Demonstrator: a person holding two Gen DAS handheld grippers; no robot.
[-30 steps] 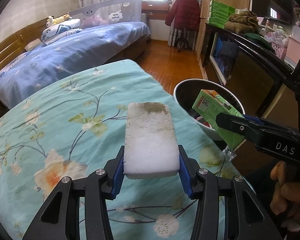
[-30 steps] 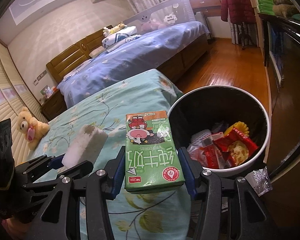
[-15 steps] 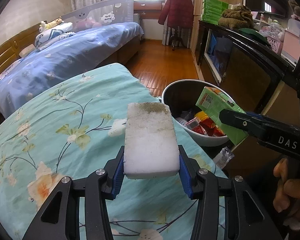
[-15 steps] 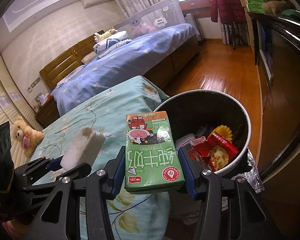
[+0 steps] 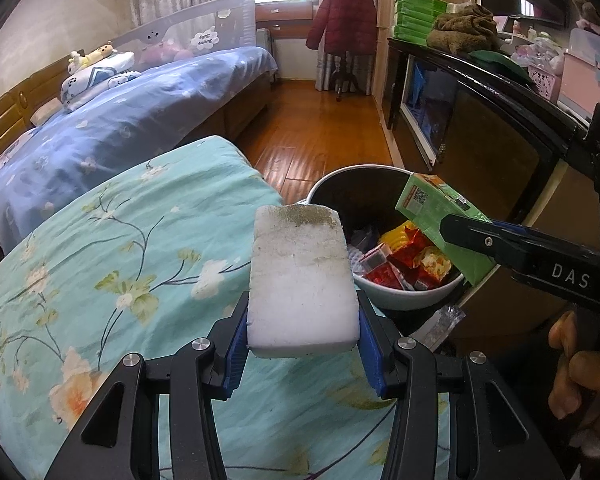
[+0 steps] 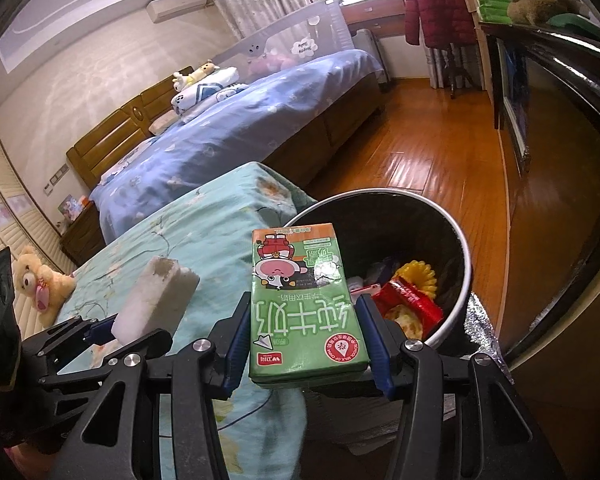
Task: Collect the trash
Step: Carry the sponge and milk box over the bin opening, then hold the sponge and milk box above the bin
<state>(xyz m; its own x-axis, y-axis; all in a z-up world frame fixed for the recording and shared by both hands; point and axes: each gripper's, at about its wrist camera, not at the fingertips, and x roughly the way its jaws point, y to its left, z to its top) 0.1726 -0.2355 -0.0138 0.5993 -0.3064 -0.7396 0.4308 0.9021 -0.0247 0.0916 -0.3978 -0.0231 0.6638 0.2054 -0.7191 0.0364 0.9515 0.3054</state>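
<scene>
My left gripper (image 5: 302,344) is shut on a dirty white sponge block (image 5: 300,276), held over the foot of the teal floral bed (image 5: 120,264). My right gripper (image 6: 306,344) is shut on a green milk carton (image 6: 300,300), held above the near rim of the round trash bin (image 6: 466,280). The bin (image 5: 404,300) holds red and yellow wrappers (image 5: 404,256). In the left wrist view the carton (image 5: 440,208) hangs over the bin's right side. In the right wrist view the sponge (image 6: 156,300) sits left of the carton.
A silver foil wrapper (image 5: 440,324) lies on the floor beside the bin. A dark cabinet (image 5: 480,128) runs along the right. A blue bed (image 5: 140,120) lies beyond, with wooden floor (image 5: 320,136) between. A teddy bear (image 6: 36,284) sits on the teal bed.
Both grippers have moved toward the bin with their loads. The carton now hangs over the bin's opening, and the bin's contents show more fully.
</scene>
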